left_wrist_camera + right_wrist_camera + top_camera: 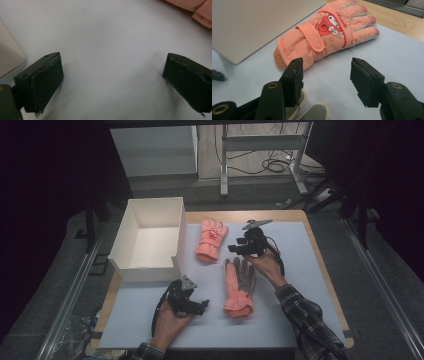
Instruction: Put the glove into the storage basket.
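Jaws first: both of my pairs stand wide apart with nothing between them. My right gripper [239, 244] hangs over the table [295, 270], and in the right gripper view its jaws frame bare blue surface, with the far glove [324, 40] lying just beyond their tips, back side up, cuff toward my left jaw and fingers pointing off past the right one. I judge I hold the gap wide so it can take the padded cuff or the body of that glove. Under the same jaws, at the bottom of that view, grey fingertips of the near glove [317, 111] poke out, so this gripper is hovering right above that second glove's fingers. My left gripper [196, 306] waits low over the table, its jaws pointing across plain surface toward the near glove's cuff [202, 18], which lies beyond the right jaw's tip and apart from it; a pale corner of the white box [8, 58] sits off my left jaw. The high view gives what the gripper views cannot: both gloves lie flat side by side, neither in the box [150, 227], which stands open beside the far glove. The right gripper view alone shows the cartoon patch and strap on the far glove.
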`<state>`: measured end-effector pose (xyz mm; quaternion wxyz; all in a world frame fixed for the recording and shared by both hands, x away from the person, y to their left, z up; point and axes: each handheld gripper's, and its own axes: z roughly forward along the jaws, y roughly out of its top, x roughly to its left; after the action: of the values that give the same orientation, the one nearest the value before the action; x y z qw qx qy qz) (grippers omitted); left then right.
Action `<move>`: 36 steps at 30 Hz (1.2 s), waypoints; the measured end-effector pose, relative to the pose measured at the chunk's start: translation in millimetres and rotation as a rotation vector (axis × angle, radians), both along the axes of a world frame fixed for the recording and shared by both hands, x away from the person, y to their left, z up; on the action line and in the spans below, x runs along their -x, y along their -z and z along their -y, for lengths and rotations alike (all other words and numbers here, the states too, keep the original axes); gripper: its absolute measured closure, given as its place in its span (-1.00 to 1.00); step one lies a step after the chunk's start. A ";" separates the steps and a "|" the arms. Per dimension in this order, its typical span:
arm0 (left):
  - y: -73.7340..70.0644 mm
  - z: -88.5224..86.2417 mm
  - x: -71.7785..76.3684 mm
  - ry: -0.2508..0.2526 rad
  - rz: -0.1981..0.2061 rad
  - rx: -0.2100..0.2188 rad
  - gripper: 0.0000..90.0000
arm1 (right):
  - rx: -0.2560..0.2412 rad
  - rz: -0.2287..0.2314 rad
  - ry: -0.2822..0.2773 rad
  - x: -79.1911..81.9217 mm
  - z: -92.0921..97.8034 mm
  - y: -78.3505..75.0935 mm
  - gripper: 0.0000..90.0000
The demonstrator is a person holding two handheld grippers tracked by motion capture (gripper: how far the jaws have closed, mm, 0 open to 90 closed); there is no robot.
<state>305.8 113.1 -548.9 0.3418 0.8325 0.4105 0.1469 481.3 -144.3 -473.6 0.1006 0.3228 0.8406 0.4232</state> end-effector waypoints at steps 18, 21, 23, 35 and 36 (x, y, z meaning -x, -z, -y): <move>0.0 0.1 0.0 -0.001 0.000 0.002 -0.93 | 0.050 0.029 -0.023 -42.6 -48.9 -1.1 0.05; 0.0 0.1 0.1 -0.001 0.000 0.002 -0.93 | 0.077 0.042 -0.026 -48.8 -60.5 1.2 0.09; -0.1 0.0 0.0 0.000 -0.001 0.001 -0.93 | 0.091 0.045 -0.024 -53.2 -67.4 2.8 0.12; 0.0 0.1 0.0 0.000 0.000 0.001 -0.93 | 0.109 -0.008 0.021 -78.7 -84.2 25.2 0.05; 0.0 0.1 0.0 0.000 0.001 0.002 -0.93 | 0.115 -0.014 0.020 -79.6 -85.3 28.5 0.04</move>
<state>305.8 113.0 -548.9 0.3426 0.8321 0.4106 0.1469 560.9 -59.0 -502.1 0.1175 0.3279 0.8608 0.3711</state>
